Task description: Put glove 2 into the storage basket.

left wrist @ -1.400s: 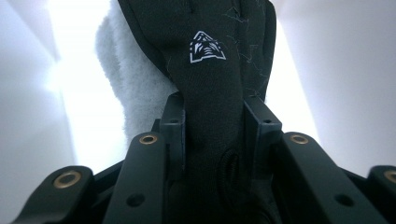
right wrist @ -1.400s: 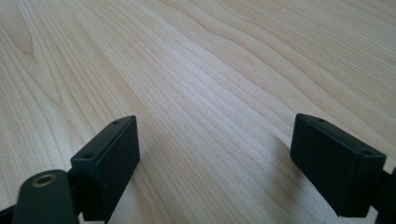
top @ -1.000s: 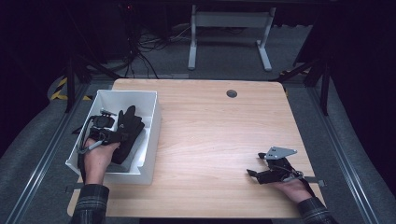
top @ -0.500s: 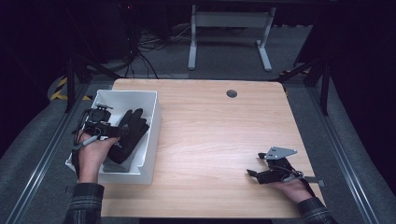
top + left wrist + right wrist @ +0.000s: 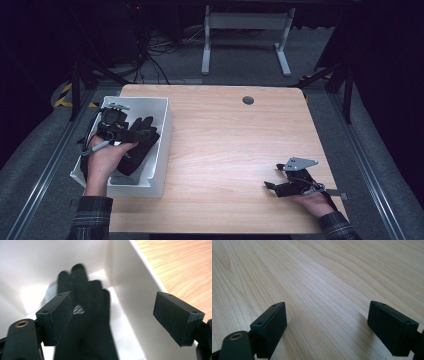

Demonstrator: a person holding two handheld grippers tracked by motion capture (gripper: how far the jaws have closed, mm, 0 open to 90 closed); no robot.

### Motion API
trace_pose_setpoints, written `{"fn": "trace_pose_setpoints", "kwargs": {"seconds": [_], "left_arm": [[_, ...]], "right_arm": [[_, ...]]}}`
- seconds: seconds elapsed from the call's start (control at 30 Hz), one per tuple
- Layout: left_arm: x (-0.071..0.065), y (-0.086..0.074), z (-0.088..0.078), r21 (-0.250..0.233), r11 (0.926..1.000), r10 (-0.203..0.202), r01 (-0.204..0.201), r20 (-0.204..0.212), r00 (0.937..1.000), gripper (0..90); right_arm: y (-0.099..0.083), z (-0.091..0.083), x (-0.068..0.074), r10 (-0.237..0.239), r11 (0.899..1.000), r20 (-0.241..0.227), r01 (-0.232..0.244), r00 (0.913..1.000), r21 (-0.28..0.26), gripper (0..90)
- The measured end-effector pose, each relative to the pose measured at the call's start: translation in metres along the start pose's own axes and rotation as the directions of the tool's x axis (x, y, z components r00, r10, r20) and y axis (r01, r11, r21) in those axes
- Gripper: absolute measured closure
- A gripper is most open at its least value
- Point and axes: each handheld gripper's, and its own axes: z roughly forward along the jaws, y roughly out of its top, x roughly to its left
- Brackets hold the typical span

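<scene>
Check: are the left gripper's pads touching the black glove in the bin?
Apart. In the left gripper view the left gripper stands open above the black glove, which lies on the white bin floor; its jaws have just been opening, with nothing pressed between them.

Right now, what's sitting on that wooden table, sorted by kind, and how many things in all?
White bin: 1
Black glove, lying in the bin: 1
Hand-held grippers: 2, the left gripper above the glove and the right gripper low over the table
Total: 4
</scene>
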Motion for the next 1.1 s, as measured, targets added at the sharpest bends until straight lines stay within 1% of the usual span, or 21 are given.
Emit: {"fn": "trace_pose_setpoints", "kwargs": {"seconds": [0.17,0.2,0.27,0.37,0.47,0.53,0.57,0.67,0.73,0.77,0.8,0.83,0.87,0.9,1.0,1.03,1.07,1.1], "left_arm": [[-0.015,0.005,0.004,-0.015,0.9992,0.038,-0.038,0.04,0.9985,15.8],[-0.017,0.006,0.004,-0.018,0.9989,0.044,-0.043,0.042,0.9981,15.8],[-0.023,0.008,0.005,-0.03,0.9979,0.059,-0.057,0.062,0.9963,15.8],[-0.036,0.011,0.008,-0.038,0.9961,0.082,-0.079,0.078,0.9935,15.8],[-0.044,0.013,0.013,-0.042,0.994,0.104,-0.101,0.091,0.9904,15.8],[-0.051,0.013,0.017,-0.044,0.9935,0.11,-0.105,0.108,0.9881,15.8],[-0.056,0.014,0.02,-0.044,0.9928,0.116,-0.111,0.122,0.9858,15.8],[-0.068,0.016,0.027,-0.051,0.9898,0.139,-0.133,0.135,0.981,15.8],[-0.078,0.018,0.03,-0.051,0.9878,0.153,-0.147,0.153,0.9762,15.8],[-0.078,0.018,0.03,-0.051,0.9878,0.153,-0.147,0.153,0.9762,15.8],[-0.083,0.018,0.032,-0.055,0.986,0.164,-0.157,0.152,0.9746,15.8],[-0.093,0.02,0.035,-0.061,0.9829,0.181,-0.174,0.166,0.9693,15.9],[-0.093,0.02,0.035,-0.061,0.9829,0.181,-0.174,0.166,0.9693,16.0],[-0.101,0.02,0.038,-0.068,0.9818,0.187,-0.177,0.176,0.9666,16.0],[-0.117,0.019,0.045,-0.078,0.9791,0.2,-0.188,0.201,0.959,16.3],[-0.122,0.019,0.048,-0.081,0.9775,0.208,-0.195,0.208,0.9559,16.3],[-0.127,0.018,0.051,-0.082,0.9745,0.222,-0.209,0.212,0.9518,16.4],[-0.132,0.018,0.055,-0.078,0.9741,0.224,-0.212,0.217,0.9501,16.4]], "right_arm": [[0.0,0.0,0.0,0.0,1.0,-0.002,0.0,1.0,0.0,16.2],[0.0,0.0,0.0,0.0,1.0,-0.001,0.0,1.0,0.0,16.2],[0.0,0.0,0.0,0.0,1.0,-0.002,0.0,1.0,0.0,16.2],[0.0,0.0,0.0,0.001,1.0,-0.002,-0.001,1.0,0.0,16.2],[0.0,0.0,0.0,0.0,1.0,-0.002,0.0,1.0,0.0,16.2],[0.0,0.0,0.0,0.0,1.0,-0.002,0.0,1.0,0.0,16.2],[0.0,0.0,0.0,0.0,1.0,-0.002,0.0,1.0,0.0,16.2],[0.0,0.0,0.0,-0.001,1.0,-0.002,0.001,1.0,0.0,16.3],[0.0,0.0,0.0,-0.001,1.0,-0.003,0.001,1.0,0.0,16.4],[-0.001,-0.001,0.0,-0.002,1.0,-0.004,0.002,1.0,0.0,16.4],[-0.001,-0.001,0.0,-0.002,1.0,-0.004,0.002,1.0,0.0,16.4],[-0.001,-0.001,0.0,-0.003,1.0,-0.004,0.003,1.0,0.0,16.4],[-0.001,-0.001,0.0,-0.003,1.0,-0.004,0.003,1.0,0.0,16.4],[-0.001,-0.001,0.0,-0.004,1.0,-0.003,0.004,1.0,0.001,16.4],[-0.001,-0.001,0.0,-0.004,1.0,-0.003,0.004,1.0,0.001,16.4],[-0.001,-0.001,0.0,-0.004,1.0,-0.003,0.004,1.0,0.001,16.4],[-0.001,-0.001,0.0,-0.003,1.0,-0.004,0.003,1.0,0.0,16.5],[-0.001,-0.001,0.0,-0.004,1.0,-0.004,0.004,1.0,0.0,16.4]]}}
